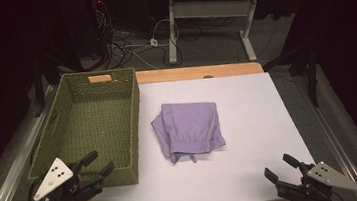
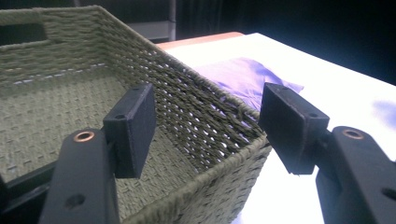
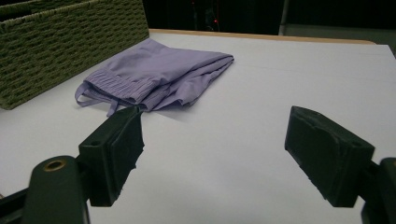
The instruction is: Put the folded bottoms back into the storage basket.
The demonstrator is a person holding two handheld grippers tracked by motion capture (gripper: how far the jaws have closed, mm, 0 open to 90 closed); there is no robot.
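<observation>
The folded lilac shorts [image 1: 188,128] lie near the middle of the white surface [image 1: 249,123], waistband and drawstring toward the person, well ahead of both tongs and between them. From the right tongs [image 1: 280,168] the shorts sit forward and to the left, with a wide stretch of bare white surface in between; in the right gripper view the shorts [image 3: 159,77] lie beyond the left jaw, the drawstring loop nearest it but apart from it. From the left tongs [image 1: 98,164] the shorts are forward and to the right, past the basket's right wall; in the left gripper view the shorts [image 2: 245,79] show over that wall, between the two jaws.

The green woven basket [image 1: 133,115] stands just left of the shorts, its long right wall running close along them without touching. Its near right corner sits directly under the left tongs, whose jaws straddle that corner: one over the basket's floor, the other outside over the surface. The basket's near wall lies close to the surface's near edge.

Both tongs are released, jaws standing wide apart with nothing between the pads. The right tongs hover low at the near right corner of the surface, close to its near and right edges. Right of the shorts the surface is open all the way to its right edge and to the wooden strip [image 1: 198,71] along the far edge.
</observation>
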